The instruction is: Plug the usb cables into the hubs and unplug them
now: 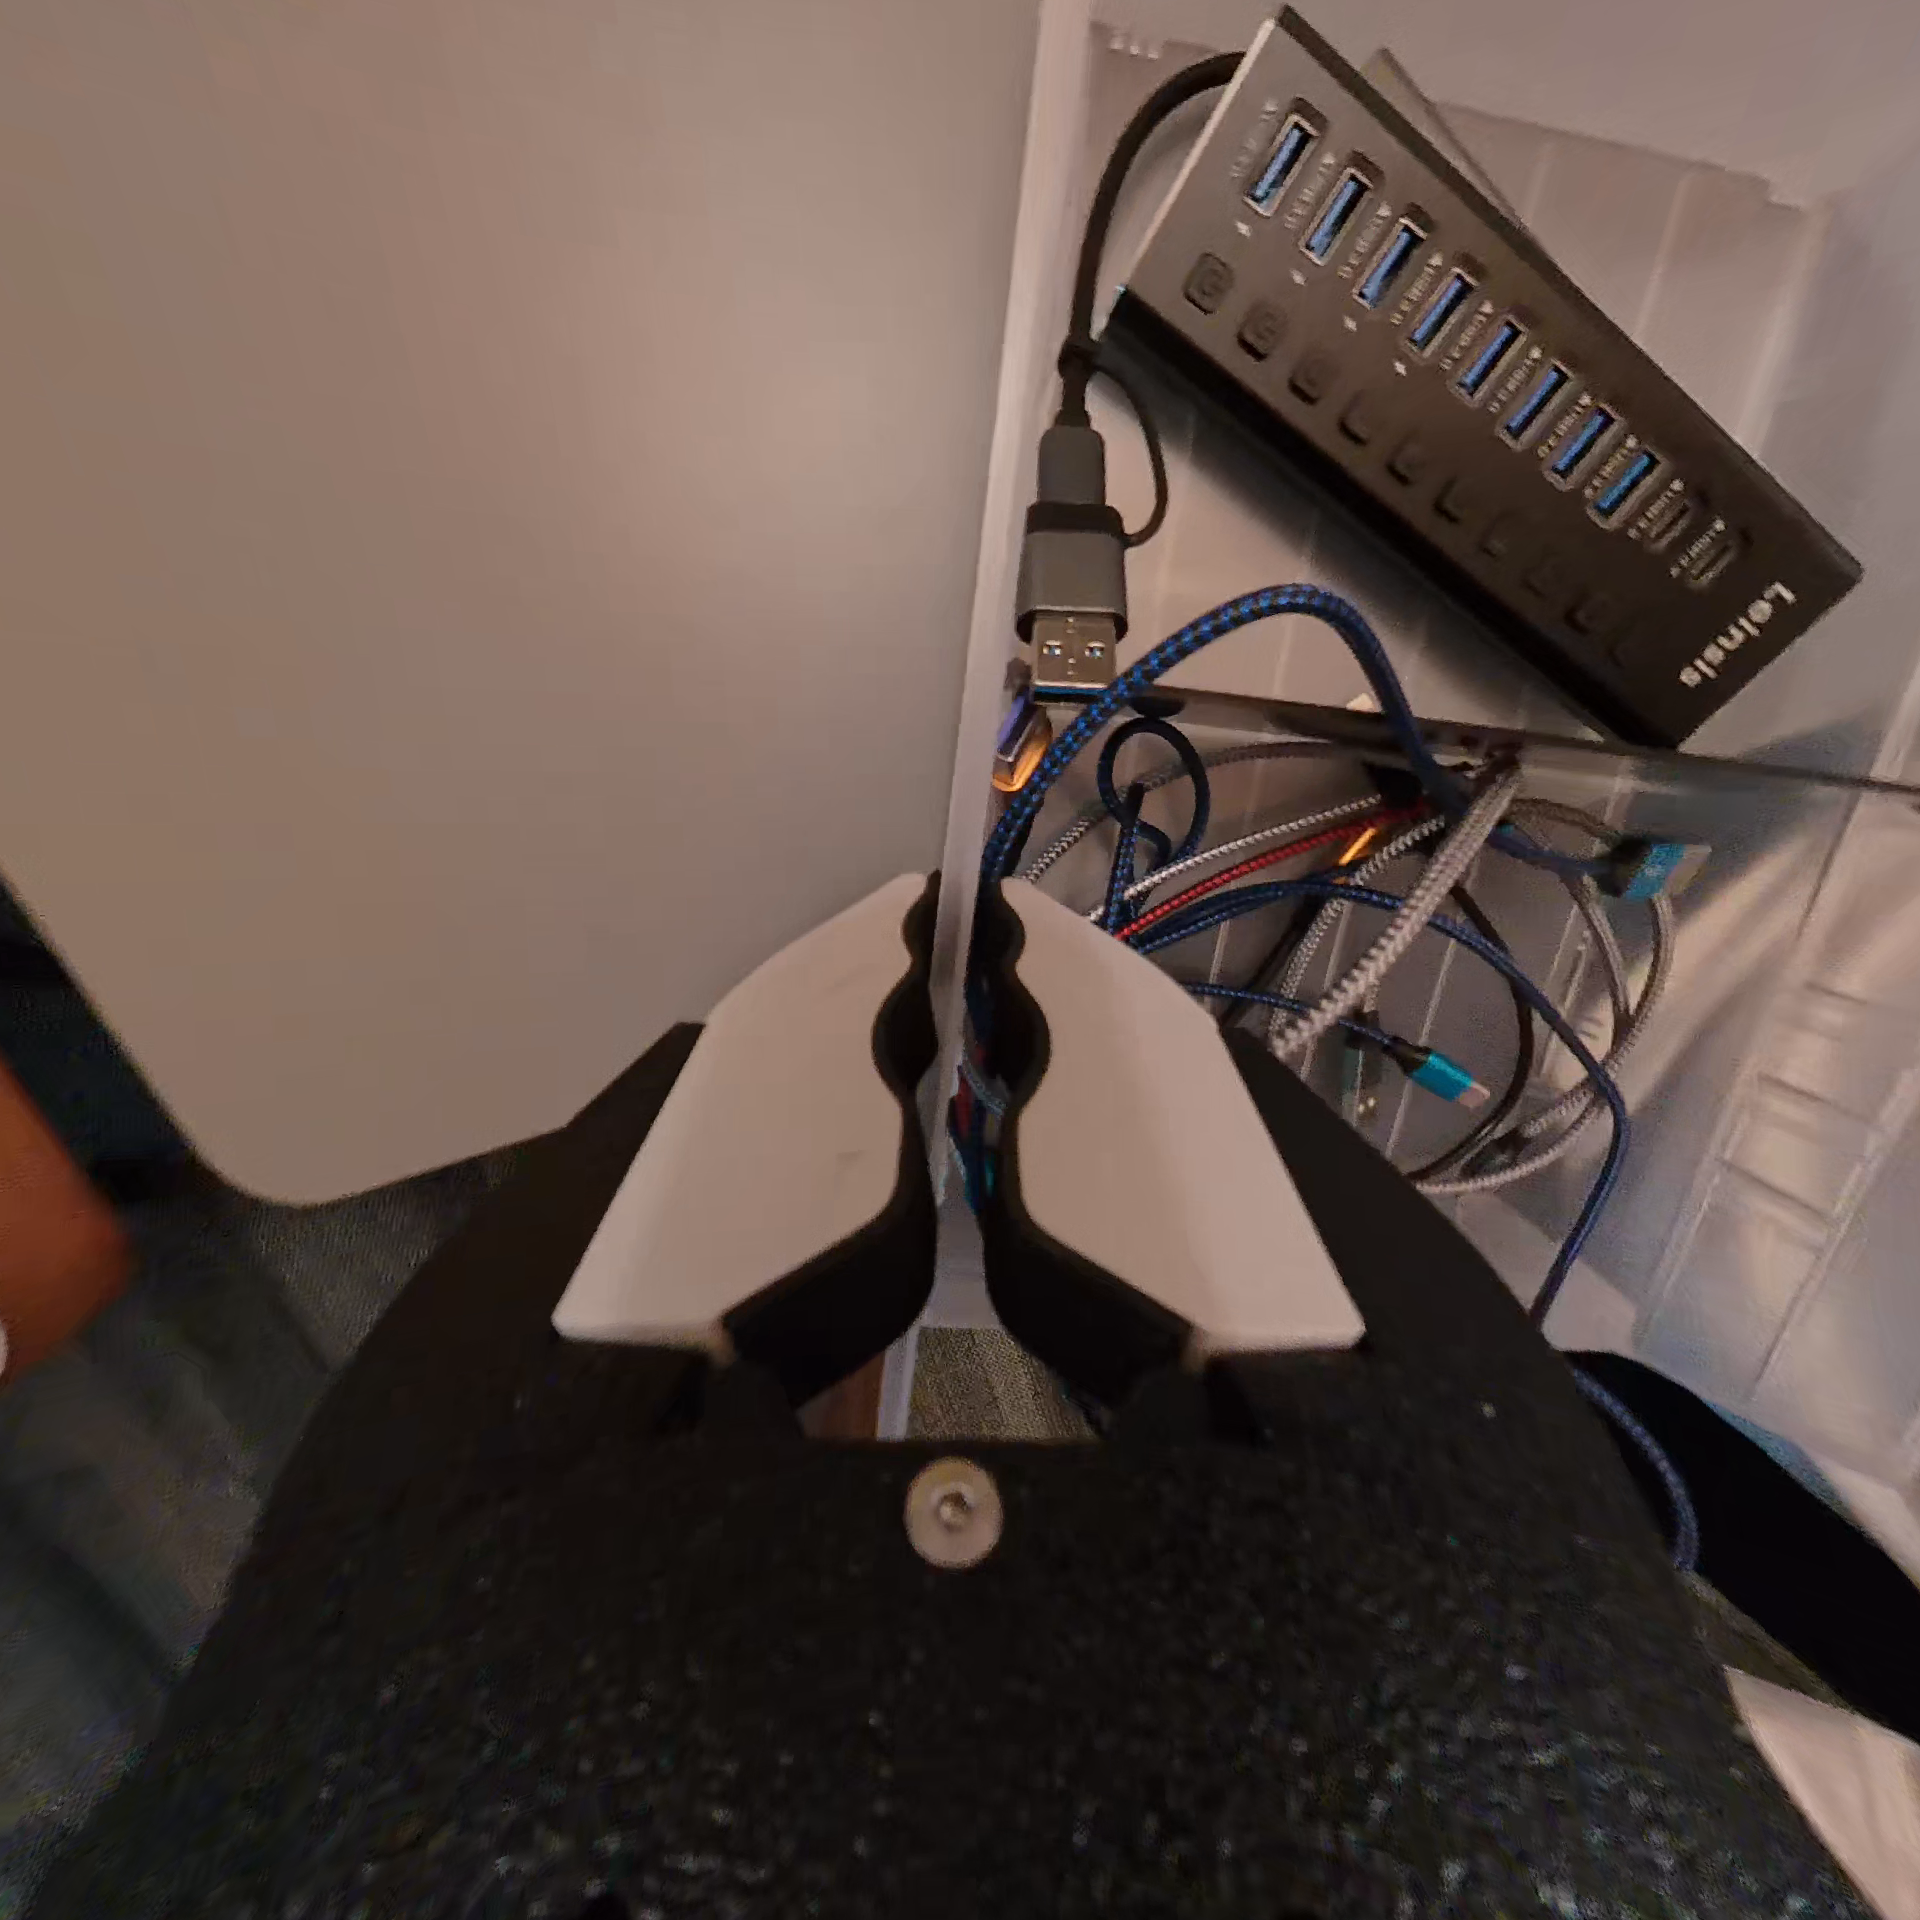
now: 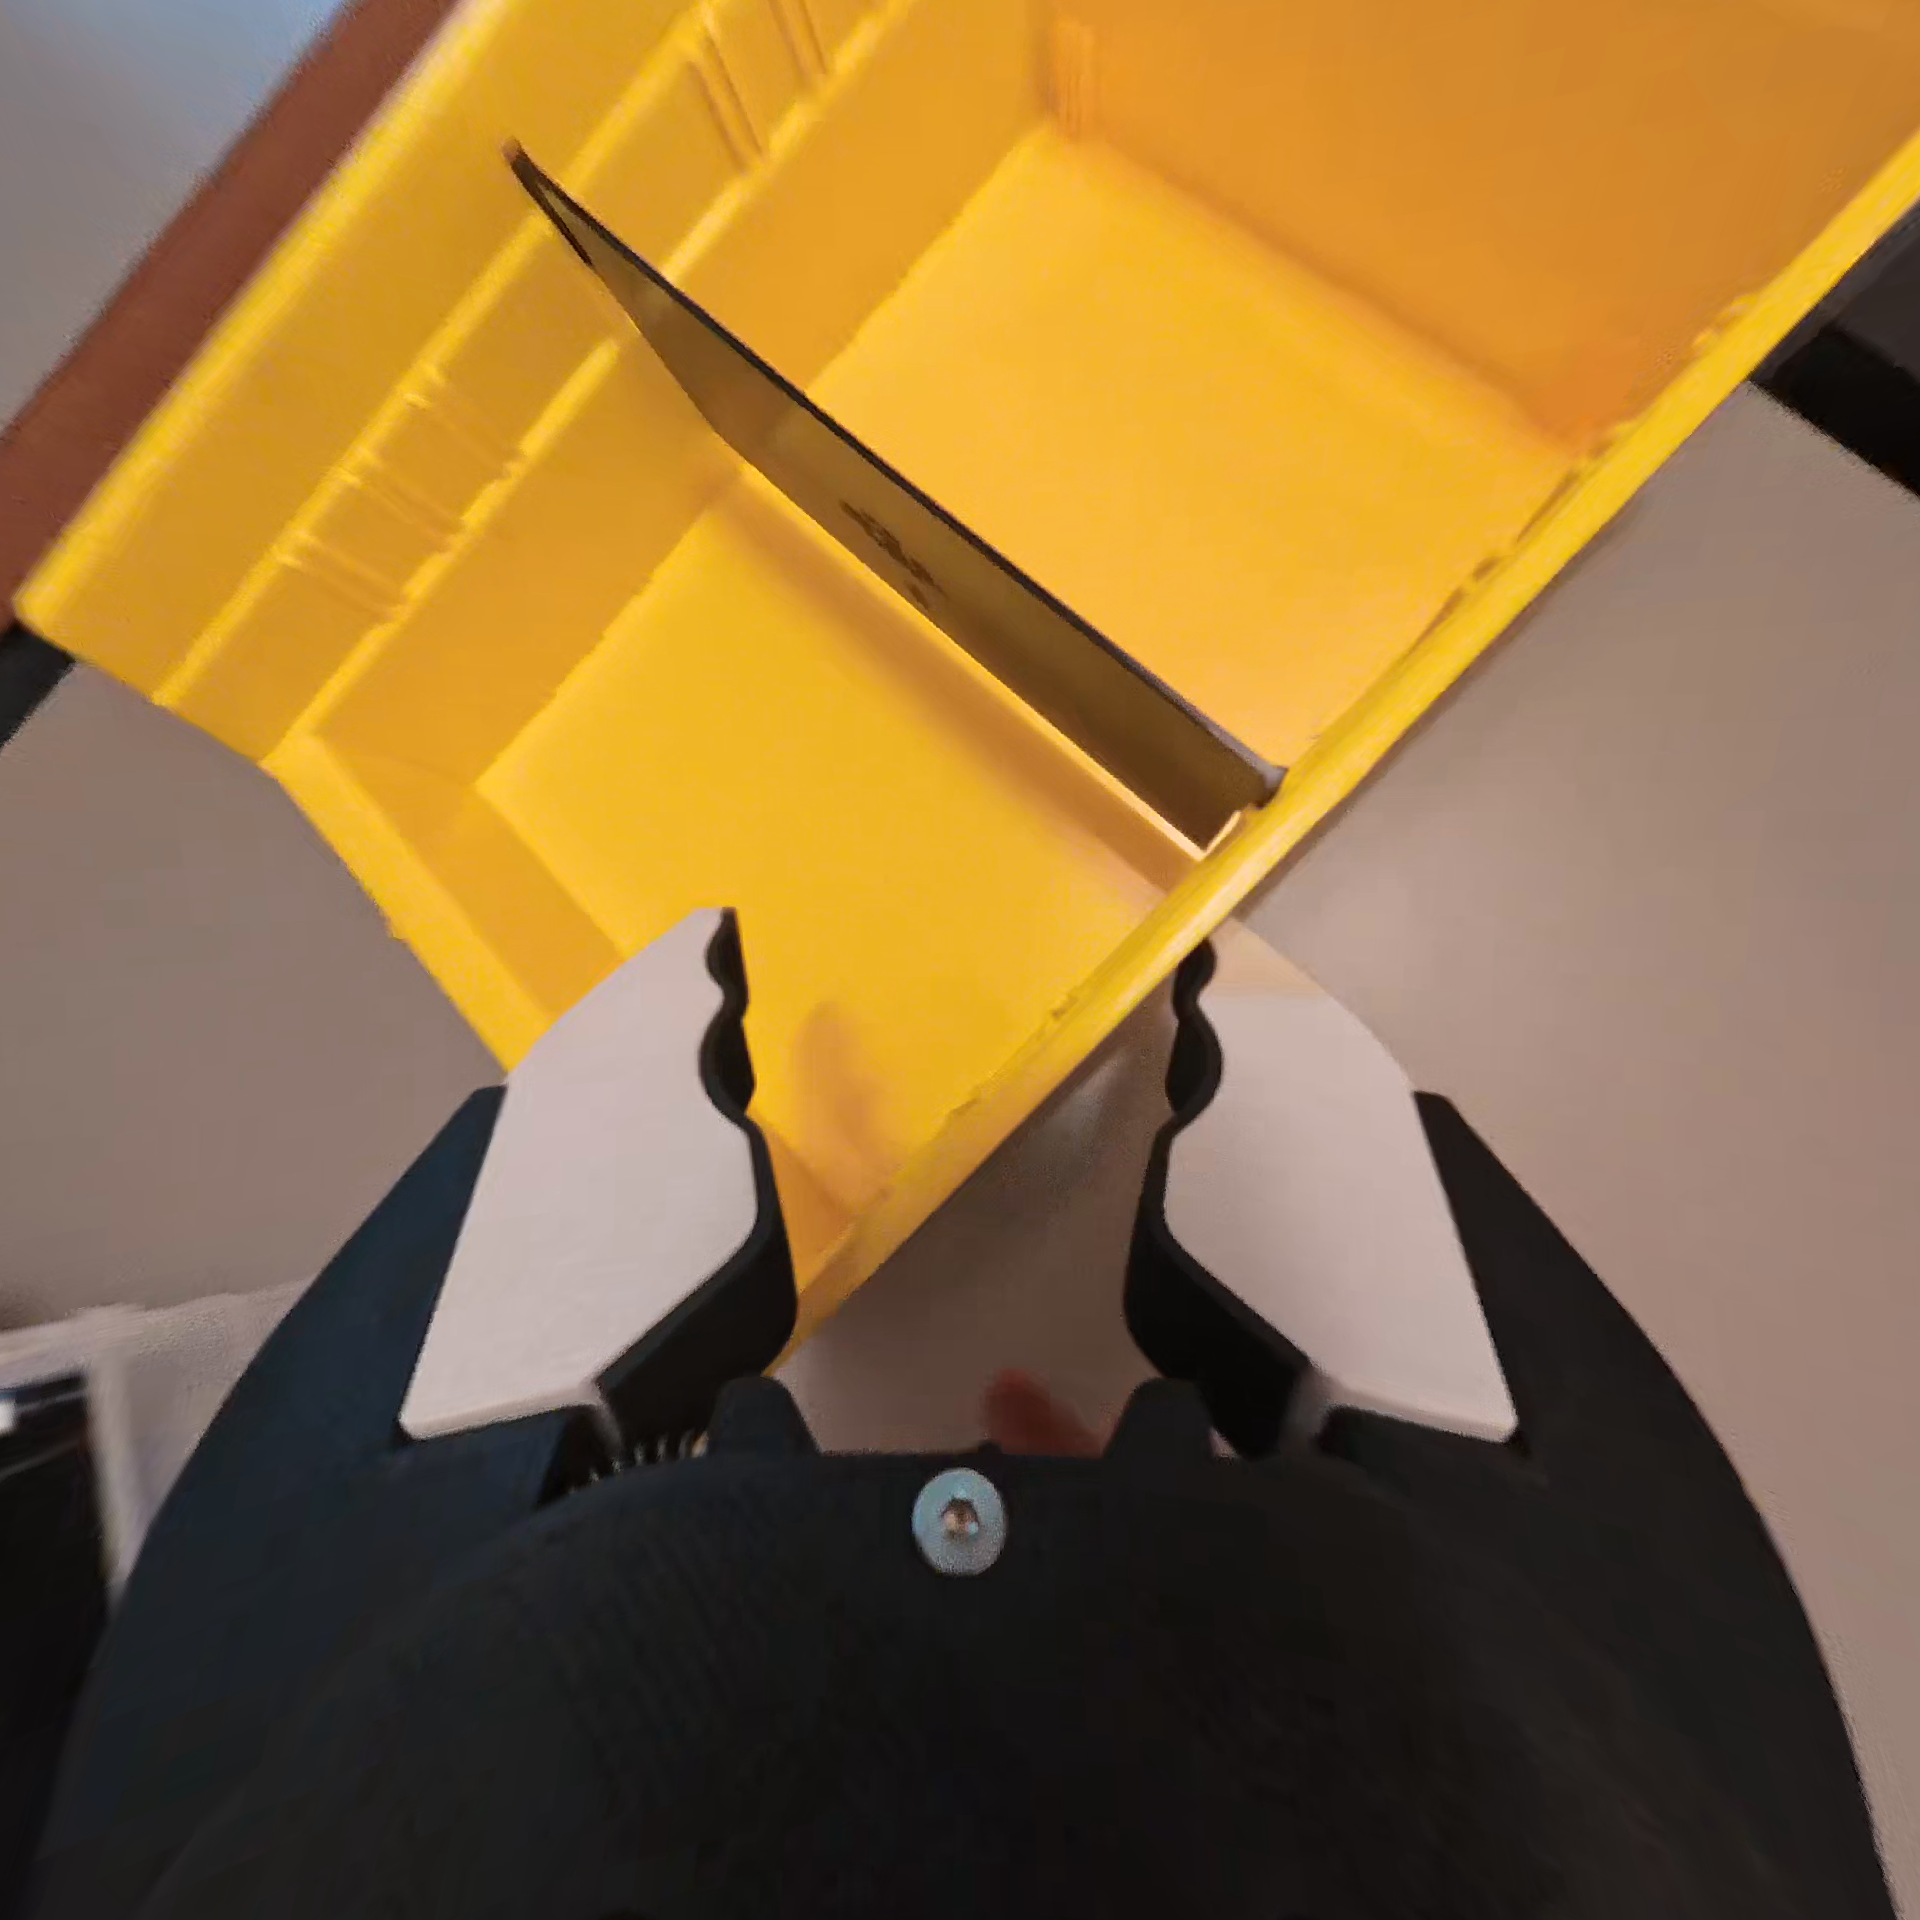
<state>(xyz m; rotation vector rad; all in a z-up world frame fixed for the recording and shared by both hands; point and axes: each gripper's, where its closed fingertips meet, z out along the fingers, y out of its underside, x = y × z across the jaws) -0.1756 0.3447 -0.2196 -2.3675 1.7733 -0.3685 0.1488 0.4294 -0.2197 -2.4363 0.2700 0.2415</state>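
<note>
Bins dominate both views: a white bin (image 1: pixel 1039 520) in the left wrist view, its near-left wall running up the middle of the frame, and a yellow bin (image 2: pixel 727 831) in the right wrist view, split by a dark divider (image 2: pixel 935 540) with both visible compartments bare. Inside the white bin, the black hub (image 1: pixel 1455 364) lies in the far compartment, its row of blue ports all vacant — no plug sits in any of them. Its own lead ends in a grey USB plug (image 1: pixel 1075 613) lying loose just left of the hub. A clear divider (image 1: pixel 1558 748) separates the hub from a tangle of braided cables (image 1: pixel 1351 935) — blue, grey, red — heaped in the near compartment. Judging from this, the plugging step is not visibly under way, so essentially the whole task appears to remain. The left gripper (image 1: pixel 961 904) is nearly closed, its jaws straddling the white bin's wall and apparently pinching it; the cables lie just right of it and the hub farther off, up and right. The right gripper (image 2: pixel 961 935) is spread wide and holds nothing, poised over the near corner of the yellow bin, whose rim crosses the gap between its jaws.
</note>
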